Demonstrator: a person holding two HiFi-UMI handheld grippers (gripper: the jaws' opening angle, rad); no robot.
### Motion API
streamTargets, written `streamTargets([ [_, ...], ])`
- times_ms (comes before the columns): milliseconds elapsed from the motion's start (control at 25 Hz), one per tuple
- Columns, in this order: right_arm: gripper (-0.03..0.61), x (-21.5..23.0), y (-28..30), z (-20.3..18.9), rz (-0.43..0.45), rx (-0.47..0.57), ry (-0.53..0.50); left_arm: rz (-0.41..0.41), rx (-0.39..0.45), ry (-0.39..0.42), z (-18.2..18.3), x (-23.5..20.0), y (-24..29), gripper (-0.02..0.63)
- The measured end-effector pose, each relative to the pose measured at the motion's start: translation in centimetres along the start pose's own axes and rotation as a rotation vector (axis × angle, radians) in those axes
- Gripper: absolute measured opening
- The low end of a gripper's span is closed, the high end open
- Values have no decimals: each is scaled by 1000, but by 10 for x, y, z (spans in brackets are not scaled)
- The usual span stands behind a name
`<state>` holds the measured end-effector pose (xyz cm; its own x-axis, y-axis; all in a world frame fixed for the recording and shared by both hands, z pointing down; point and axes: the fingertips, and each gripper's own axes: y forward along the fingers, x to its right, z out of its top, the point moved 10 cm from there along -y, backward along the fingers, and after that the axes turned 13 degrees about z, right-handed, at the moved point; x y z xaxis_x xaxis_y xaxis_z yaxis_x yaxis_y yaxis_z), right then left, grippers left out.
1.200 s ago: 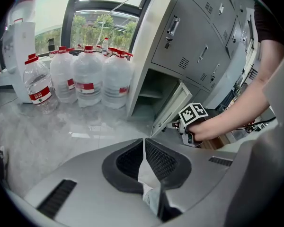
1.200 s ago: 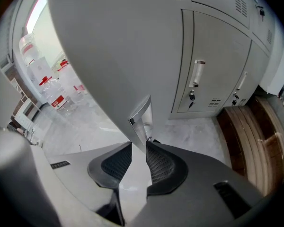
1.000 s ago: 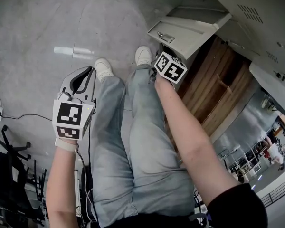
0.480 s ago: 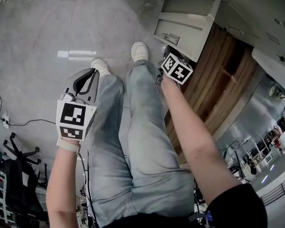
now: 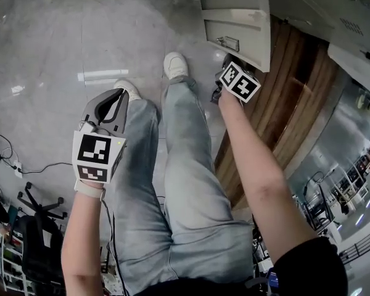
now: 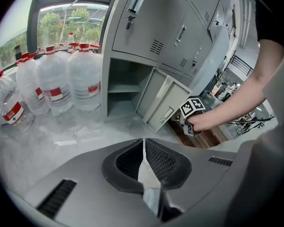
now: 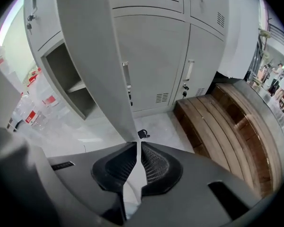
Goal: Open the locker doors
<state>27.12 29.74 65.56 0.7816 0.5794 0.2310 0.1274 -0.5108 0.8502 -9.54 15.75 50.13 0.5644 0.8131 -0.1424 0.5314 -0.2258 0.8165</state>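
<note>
The grey bottom locker door (image 5: pixel 234 17) stands swung open, its handle (image 5: pixel 229 42) on the outer face. In the left gripper view the door (image 6: pixel 163 100) hangs beside its open compartment (image 6: pixel 123 86). My right gripper (image 5: pixel 222 90) is at the door's free lower edge. In the right gripper view the door (image 7: pixel 94 56) runs down to my right gripper (image 7: pixel 137 143), whose jaws have just been closing to a thin slit, with nothing seen between the pads. My left gripper (image 5: pixel 118 94) hangs over the person's left leg, its jaws (image 6: pixel 144 141) shut and empty.
Other locker doors (image 7: pixel 151 65) beside and above the open one are closed. A low wooden bench (image 7: pixel 232 126) lies to the right of the lockers. Several large water bottles (image 6: pixel 80 74) stand left of them. A small black item (image 7: pixel 143 134) lies on the floor. An office chair (image 5: pixel 34 208) stands behind at the left.
The locker door has swung further open, toward the top of the head view. My right gripper moved up and right along with it. The left gripper shifted only slightly.
</note>
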Motion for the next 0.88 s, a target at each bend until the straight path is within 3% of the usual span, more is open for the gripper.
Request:
streamTargets([
  [360,52,31,1,20,-25,34,2,-24,-20,34,12,11,15,18],
  [880,52,29,-18,17,-27,23,35,-53,-14,73,31,21,14,18],
])
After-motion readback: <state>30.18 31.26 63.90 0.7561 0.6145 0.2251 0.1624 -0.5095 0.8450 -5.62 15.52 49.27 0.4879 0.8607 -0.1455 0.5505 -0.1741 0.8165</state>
